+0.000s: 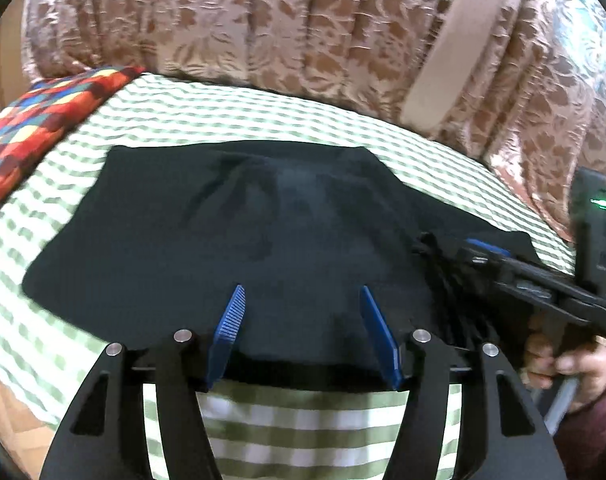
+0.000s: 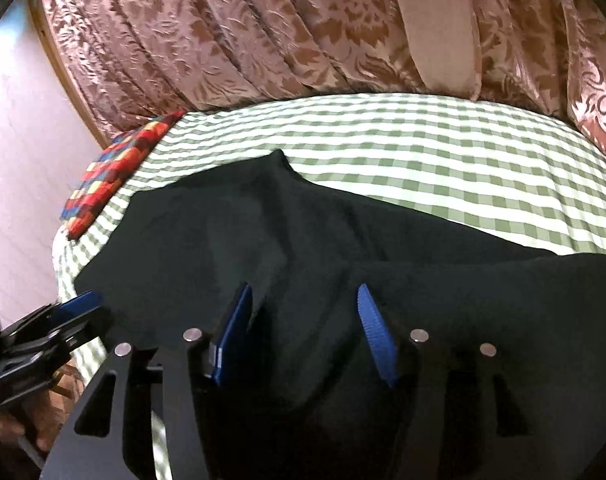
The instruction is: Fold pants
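Note:
Dark pants (image 1: pixel 231 232) lie spread on a bed with a green-and-white checked sheet (image 1: pixel 263 120). My left gripper (image 1: pixel 301 294) is open, its blue fingertips just above the near edge of the pants, holding nothing. My right gripper (image 2: pixel 303 294) is open over the pants (image 2: pixel 303 224), with dark cloth lying between and under its fingers. The right gripper also shows at the right of the left wrist view (image 1: pixel 503 264), over the right part of the pants. The left gripper shows at the lower left of the right wrist view (image 2: pixel 59 320).
A multicoloured patchwork cushion (image 1: pixel 43 120) lies at the bed's left, also in the right wrist view (image 2: pixel 119 176). A pink-brown floral curtain (image 1: pixel 283 20) hangs behind the bed. A pale wall (image 2: pixel 19 140) stands at the left. The bed's near edge (image 1: pixel 303 420) is below my left gripper.

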A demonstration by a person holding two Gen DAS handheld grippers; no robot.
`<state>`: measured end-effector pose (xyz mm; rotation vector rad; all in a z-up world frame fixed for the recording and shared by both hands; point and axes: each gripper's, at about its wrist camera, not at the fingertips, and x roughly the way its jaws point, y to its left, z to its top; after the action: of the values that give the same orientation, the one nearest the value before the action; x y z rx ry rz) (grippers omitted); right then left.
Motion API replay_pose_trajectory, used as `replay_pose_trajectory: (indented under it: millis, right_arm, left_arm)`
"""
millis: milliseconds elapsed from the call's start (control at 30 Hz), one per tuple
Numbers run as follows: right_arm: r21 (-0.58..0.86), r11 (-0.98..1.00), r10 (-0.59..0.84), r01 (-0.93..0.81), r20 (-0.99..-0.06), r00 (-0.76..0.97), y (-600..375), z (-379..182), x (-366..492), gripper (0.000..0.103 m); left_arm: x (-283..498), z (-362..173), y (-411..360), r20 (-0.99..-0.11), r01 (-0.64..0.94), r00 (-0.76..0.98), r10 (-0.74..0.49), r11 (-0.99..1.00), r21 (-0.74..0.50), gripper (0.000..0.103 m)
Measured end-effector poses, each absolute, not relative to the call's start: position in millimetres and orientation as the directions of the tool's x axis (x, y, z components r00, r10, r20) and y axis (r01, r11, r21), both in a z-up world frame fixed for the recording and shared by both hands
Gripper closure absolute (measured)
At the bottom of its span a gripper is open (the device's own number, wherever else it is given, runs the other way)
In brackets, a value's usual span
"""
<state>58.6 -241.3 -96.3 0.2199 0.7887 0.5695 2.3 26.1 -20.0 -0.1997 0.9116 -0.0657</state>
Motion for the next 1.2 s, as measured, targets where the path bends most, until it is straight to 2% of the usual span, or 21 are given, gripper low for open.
replay_pose_trajectory:
  millis: [133, 200, 333, 467, 1033, 1200]
  right_arm:
    - [0.409, 0.789, 0.612, -0.458, -0.583, 0.534, -241.0, -84.7, 27.9, 0.063]
    - [0.414, 0.769, 0.634, -0.487, -0.59, 0.5, -237.9, -87.2, 13.1, 0.064]
    - [0.445, 0.776, 0.625, -0.446, -0.637, 0.452, -235.3, -114.6, 6.9, 0.062]
    - [0.546, 0.73, 0.683, -0.411, -0.596, 0.422, -242.9, -124.3, 12.1, 0.057]
    - [0.495, 0.75, 0.66, -0.438, -0.593, 0.461, -236.1, -121.9, 3.8, 0.051]
    - [0.495, 0.75, 0.661, -0.438, -0.593, 0.461, -235.4, -121.5, 3.5, 0.049]
  left_arm:
    - [-3.6, -19.3, 46.1, -0.785, -0.099, 0.613, -0.092, 0.976, -0.192, 0.044]
    - [-5.5, -20.2, 53.4, -0.791, -0.127, 0.608, -0.069, 0.975, -0.183, 0.044]
    - [-11.0, -20.1, 69.0, -0.793, -0.175, 0.607, -0.042, 0.967, -0.186, 0.044]
    - [-13.8, -17.7, 79.9, -0.795, -0.209, 0.606, -0.02, 0.961, -0.183, 0.044]
    - [-21.9, -17.7, 100.4, -0.806, -0.274, 0.592, 0.02, 0.945, -0.178, 0.044]
    - [-24.6, -25.9, 112.7, -0.825, -0.302, 0.564, -0.035, 0.921, -0.246, 0.044]
